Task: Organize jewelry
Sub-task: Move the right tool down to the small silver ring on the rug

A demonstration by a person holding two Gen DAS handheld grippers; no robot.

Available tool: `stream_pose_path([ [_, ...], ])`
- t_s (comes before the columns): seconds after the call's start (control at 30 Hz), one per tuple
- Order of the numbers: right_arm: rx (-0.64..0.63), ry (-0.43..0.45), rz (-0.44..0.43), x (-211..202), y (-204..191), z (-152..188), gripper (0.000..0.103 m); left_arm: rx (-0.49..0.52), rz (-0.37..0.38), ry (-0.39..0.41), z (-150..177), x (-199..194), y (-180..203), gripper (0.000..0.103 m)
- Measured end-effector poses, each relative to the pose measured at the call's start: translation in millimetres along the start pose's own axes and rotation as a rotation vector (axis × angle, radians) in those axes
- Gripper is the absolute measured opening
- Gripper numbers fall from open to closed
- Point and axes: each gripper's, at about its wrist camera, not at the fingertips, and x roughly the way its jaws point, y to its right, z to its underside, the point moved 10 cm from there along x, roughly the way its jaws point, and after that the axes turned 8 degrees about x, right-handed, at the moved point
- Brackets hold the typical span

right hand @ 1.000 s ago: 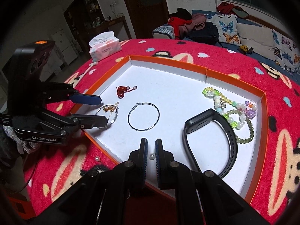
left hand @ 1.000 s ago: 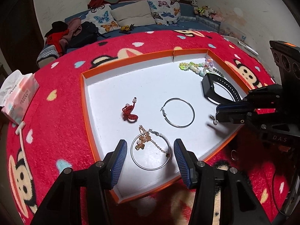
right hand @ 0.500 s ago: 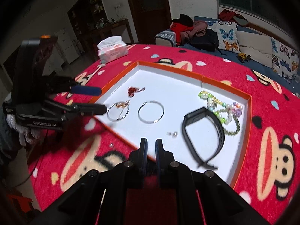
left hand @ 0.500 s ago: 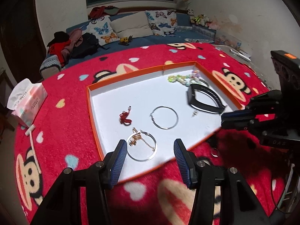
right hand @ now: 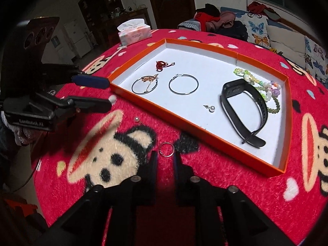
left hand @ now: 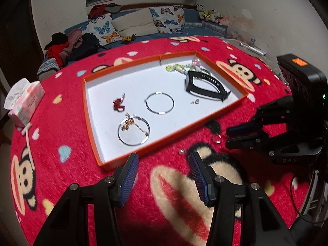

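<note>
Both grippers have pulled back from the orange tray (right hand: 207,128) — a second ago they hung right over it, and now they are over the red monkey blanket on the tabletop (right hand: 123,164), on the near side of the tray.

The right gripper (right hand: 165,160) was shut tight a moment ago. Its jaws have just been opening a little, and there is a small gap between them now. Nothing is held. A little silver ring (right hand: 166,149) lies on the blanket just in front of its tips, not between them. So I think the ring is the next thing to pick up and put in the tray.

The left gripper (left hand: 163,171) is half open and holds nothing. A small pearl earring (left hand: 181,151) lies on the blanket just ahead of it, a bit toward its right finger.

Most of the jewelry is already in the tray — two big hoops (right hand: 183,84), a red charm (right hand: 161,65), a black band (right hand: 244,110), green beads (right hand: 266,90) and one pearl stud (right hand: 212,108). The ring and the loose pearl are the bits I can see left outside.
</note>
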Motion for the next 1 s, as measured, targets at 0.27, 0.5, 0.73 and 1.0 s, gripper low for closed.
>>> stream_pose_path([
  [0.27,-0.021,0.004,0.029,8,-2,0,0.027,0.005,0.028,-0.025,11,13,7,0.056],
  [0.5,-0.044,0.014,0.062,14,-4,-3,0.027,0.022,0.039,-0.030,9,19,12,0.055],
  [0.73,-0.074,0.018,0.088,15,-6,-2,0.027,0.046,0.043,-0.026,4,28,18,0.055],
  [1.0,-0.068,0.028,0.088,13,-4,-2,0.020,0.084,0.044,-0.012,-5,38,24,0.055],
])
